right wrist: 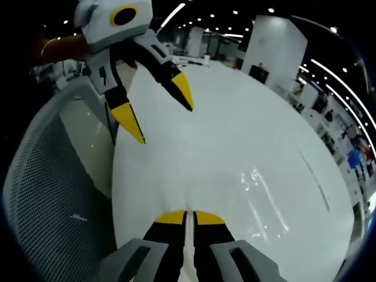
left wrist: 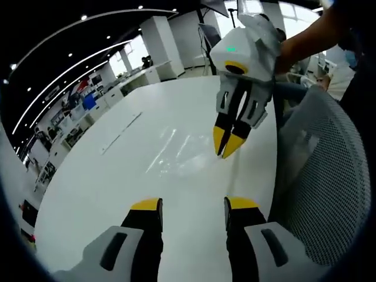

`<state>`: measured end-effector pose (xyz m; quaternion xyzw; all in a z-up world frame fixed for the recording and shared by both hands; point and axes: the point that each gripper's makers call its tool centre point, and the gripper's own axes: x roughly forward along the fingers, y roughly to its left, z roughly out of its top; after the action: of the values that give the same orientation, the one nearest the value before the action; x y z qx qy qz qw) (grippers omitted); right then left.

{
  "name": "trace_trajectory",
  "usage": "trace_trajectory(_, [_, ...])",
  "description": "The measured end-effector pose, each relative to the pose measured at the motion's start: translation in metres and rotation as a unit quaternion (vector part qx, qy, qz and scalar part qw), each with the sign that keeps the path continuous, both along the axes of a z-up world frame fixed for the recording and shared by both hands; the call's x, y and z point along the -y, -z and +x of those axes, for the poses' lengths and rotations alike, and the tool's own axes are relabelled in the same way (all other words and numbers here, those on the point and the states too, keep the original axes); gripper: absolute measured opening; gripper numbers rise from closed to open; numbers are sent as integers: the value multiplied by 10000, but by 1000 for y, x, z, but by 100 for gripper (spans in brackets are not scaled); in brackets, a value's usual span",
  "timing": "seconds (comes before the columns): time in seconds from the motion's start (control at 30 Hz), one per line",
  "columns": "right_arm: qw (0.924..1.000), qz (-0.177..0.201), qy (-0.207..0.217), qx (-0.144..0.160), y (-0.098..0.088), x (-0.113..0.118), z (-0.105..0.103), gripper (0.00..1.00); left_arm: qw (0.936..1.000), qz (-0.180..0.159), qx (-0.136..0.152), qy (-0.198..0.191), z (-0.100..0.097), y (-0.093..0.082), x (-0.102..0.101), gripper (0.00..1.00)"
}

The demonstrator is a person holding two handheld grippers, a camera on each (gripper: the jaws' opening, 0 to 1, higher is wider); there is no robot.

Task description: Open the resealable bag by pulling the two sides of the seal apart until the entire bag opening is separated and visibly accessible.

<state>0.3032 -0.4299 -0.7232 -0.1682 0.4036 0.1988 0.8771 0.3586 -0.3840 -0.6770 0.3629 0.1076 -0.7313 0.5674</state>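
- The left gripper [left wrist: 193,205] shows in its own view with its yellow-tipped jaws standing well apart and nothing between them; in the right gripper view it comes in from the upper left [right wrist: 160,108], again spread wide and empty.
- The right gripper [right wrist: 188,218] has its jaws drawn nearly together, with a thin pale sliver running up the narrow gap. From the left gripper view it hangs over the table [left wrist: 230,141] with its tips pinched to a point. I cannot tell for sure what it pinches; it looks like the edge of a clear film.
- The resealable bag [right wrist: 264,197] appears to be the transparent, glinting sheet lying flat on the white table [right wrist: 247,117], just beyond the right gripper's tips; its outline is hard to trace. In the left gripper view the same shine lies in the middle of the table [left wrist: 176,150].
- A grey mesh chair back [left wrist: 329,194] stands at the near right edge of the table.
- Judging from this, the task is at its start: one side of the seal is perhaps held, the other side is not yet gripped, and no opening is visible.
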Motion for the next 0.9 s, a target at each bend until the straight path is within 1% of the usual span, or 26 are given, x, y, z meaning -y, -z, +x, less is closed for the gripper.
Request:
trace_trajectory(0.07, [10000,8,-34,2,-1,-2,-1,0,9999,15,60,136,-4,0,3,38])
trace_trajectory(0.23, [9999,-3,-105,-12,-3,-6,-2,0,9993,63,19,369,-15,3,7,37])
trace_trajectory(0.27, [9999,-7,-121,-17,-3,-7,-3,0,9990,58,75,427,-17,4,7,36])
trace_trajectory(0.37, [9999,-10,-160,-20,-4,-9,-4,0,9986,69,111,510,-20,6,9,33])
trace_trajectory(0.43, [9998,-6,-182,-21,-5,-11,-4,0,9980,-36,168,612,-22,6,12,29])
trace_trajectory(0.5, [9997,-12,-232,-29,-5,-13,-5,0,9978,-4,145,642,-23,8,12,25])
trace_trajectory(0.53, [9997,-14,-248,-40,-4,-13,-6,0,9975,13,187,683,-24,9,13,25])
trace_trajectory(0.6, [9994,-50,-325,-68,-4,-15,-8,0,9960,32,372,818,-25,11,13,25])
trace_trajectory(0.8, [9993,-40,-370,-53,-6,-18,-9,0,9930,54,466,1088,-31,11,16,21])
trace_trajectory(0.83, [9993,-38,-373,-50,-7,-18,-9,0,9925,64,473,1129,-33,11,16,20])
trace_trajectory(0.9, [9993,-27,-378,-38,-8,-19,-9,0,9919,75,313,1226,-39,12,17,14])
